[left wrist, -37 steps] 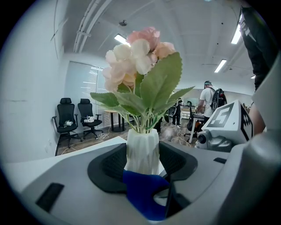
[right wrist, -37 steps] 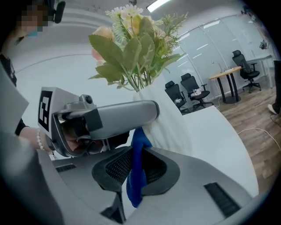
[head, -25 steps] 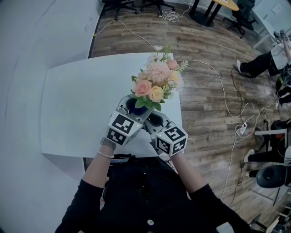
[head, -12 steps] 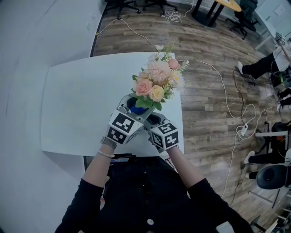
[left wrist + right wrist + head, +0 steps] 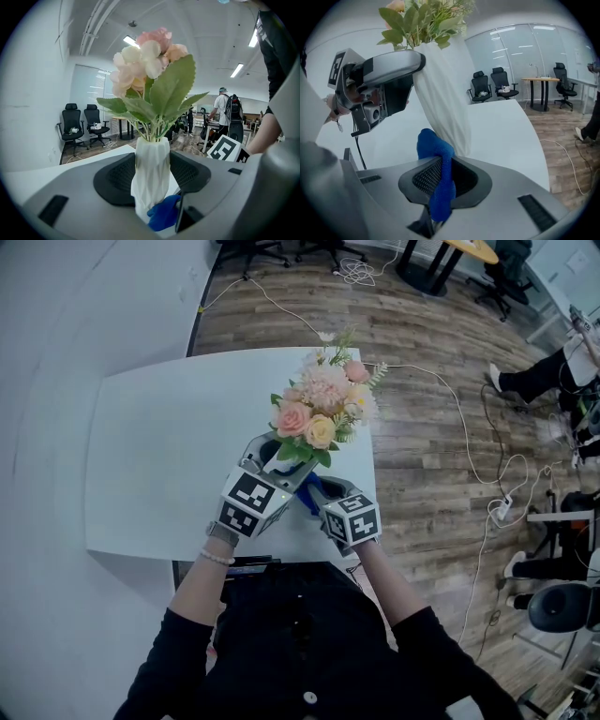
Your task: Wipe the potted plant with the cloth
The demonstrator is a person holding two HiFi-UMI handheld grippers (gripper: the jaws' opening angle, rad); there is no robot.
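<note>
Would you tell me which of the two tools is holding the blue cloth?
The right tool, pinching the blue cloth; the left tool grips the white ridged vase.

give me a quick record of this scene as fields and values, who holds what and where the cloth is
left gripper: shut on the white vase, at its lower body
right gripper: shut on the blue cloth
cloth contact: against the vase low down, near its base
plant: pink and peach flowers with green leaves, upright in the vase
surface: white table, plant toward its right edge
</note>
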